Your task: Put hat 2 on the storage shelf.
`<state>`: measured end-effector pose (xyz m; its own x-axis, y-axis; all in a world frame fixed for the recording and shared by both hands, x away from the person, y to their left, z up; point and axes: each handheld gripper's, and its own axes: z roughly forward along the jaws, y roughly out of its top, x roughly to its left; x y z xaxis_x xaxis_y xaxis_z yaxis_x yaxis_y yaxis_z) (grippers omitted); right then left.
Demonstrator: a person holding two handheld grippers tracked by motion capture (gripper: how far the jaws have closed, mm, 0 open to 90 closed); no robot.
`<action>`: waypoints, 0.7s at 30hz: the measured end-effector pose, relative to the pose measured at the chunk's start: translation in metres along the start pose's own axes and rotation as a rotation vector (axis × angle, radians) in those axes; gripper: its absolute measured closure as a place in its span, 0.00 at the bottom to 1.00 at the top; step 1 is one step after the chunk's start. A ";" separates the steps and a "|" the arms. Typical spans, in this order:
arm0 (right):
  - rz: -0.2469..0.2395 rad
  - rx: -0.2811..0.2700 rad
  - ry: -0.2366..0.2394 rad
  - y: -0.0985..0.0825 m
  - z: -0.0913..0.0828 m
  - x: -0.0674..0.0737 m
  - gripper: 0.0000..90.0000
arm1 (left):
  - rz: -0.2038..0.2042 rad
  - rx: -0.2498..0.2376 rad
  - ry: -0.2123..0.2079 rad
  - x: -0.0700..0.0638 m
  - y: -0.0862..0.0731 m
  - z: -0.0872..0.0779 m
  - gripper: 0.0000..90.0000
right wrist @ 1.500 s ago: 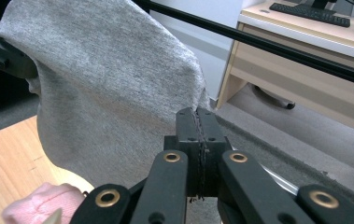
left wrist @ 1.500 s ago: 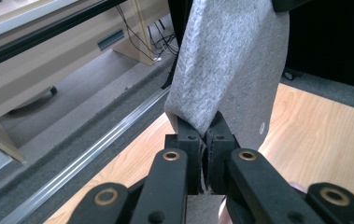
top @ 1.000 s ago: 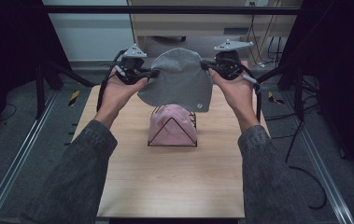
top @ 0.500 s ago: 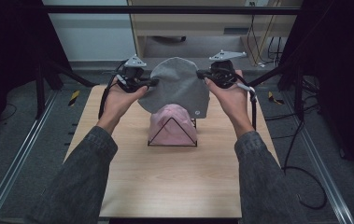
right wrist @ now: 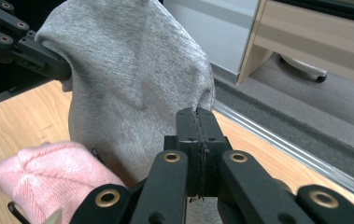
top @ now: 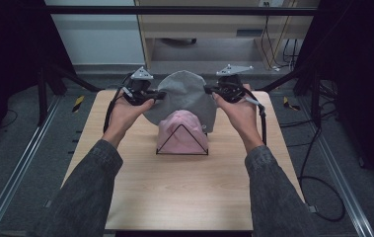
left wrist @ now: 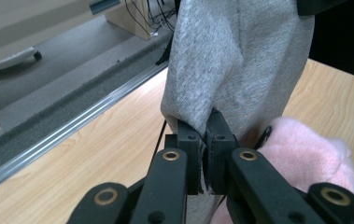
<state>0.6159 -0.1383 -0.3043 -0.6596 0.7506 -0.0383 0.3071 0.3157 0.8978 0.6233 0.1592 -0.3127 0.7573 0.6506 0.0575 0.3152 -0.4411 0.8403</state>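
Grey hat (top: 184, 98) held stretched between the left gripper (top: 156, 95) and the right gripper (top: 209, 90), above and just behind a wire stand (top: 182, 143) on the tabletop (top: 174, 197). Each gripper's jaws are closed tight on an opposite edge of the hat's rim, as the left gripper view (left wrist: 206, 140) and the right gripper view (right wrist: 197, 130) show, with fabric pinched between the pads. A pink hat (top: 180, 129) already sits over the stand. The pickup and spreading of the grey hat appear done; what seems left is to bring it down over the stand, on top of the pink hat, and release both edges. Its lower rim hangs near the pink hat; whether they touch cannot be told.
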 end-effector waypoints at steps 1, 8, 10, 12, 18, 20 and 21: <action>0.004 0.004 0.003 -0.002 0.001 0.001 1.00 | -0.002 0.004 0.000 0.000 -0.002 0.001 0.97; 0.010 0.026 0.016 -0.016 0.011 0.004 1.00 | -0.020 0.025 -0.012 0.001 -0.017 0.008 0.97; 0.010 0.034 0.019 -0.019 0.014 0.005 1.00 | -0.021 0.036 -0.013 0.001 -0.020 0.010 0.97; 0.011 0.045 0.022 -0.023 0.017 0.007 1.00 | -0.024 0.042 -0.009 0.001 -0.024 0.012 0.97; 0.021 0.063 0.030 -0.032 0.024 0.009 1.00 | -0.037 0.055 -0.021 0.001 -0.033 0.016 0.96; 0.021 0.068 0.029 -0.034 0.025 0.009 1.00 | -0.037 0.059 -0.020 0.002 -0.034 0.017 0.96; 0.023 0.069 0.029 -0.035 0.026 0.009 1.00 | -0.037 0.058 -0.020 0.002 -0.035 0.017 0.96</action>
<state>0.6170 -0.1277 -0.3469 -0.6709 0.7415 -0.0041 0.3687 0.3384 0.8657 0.6233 0.1653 -0.3507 0.7556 0.6549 0.0154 0.3755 -0.4523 0.8090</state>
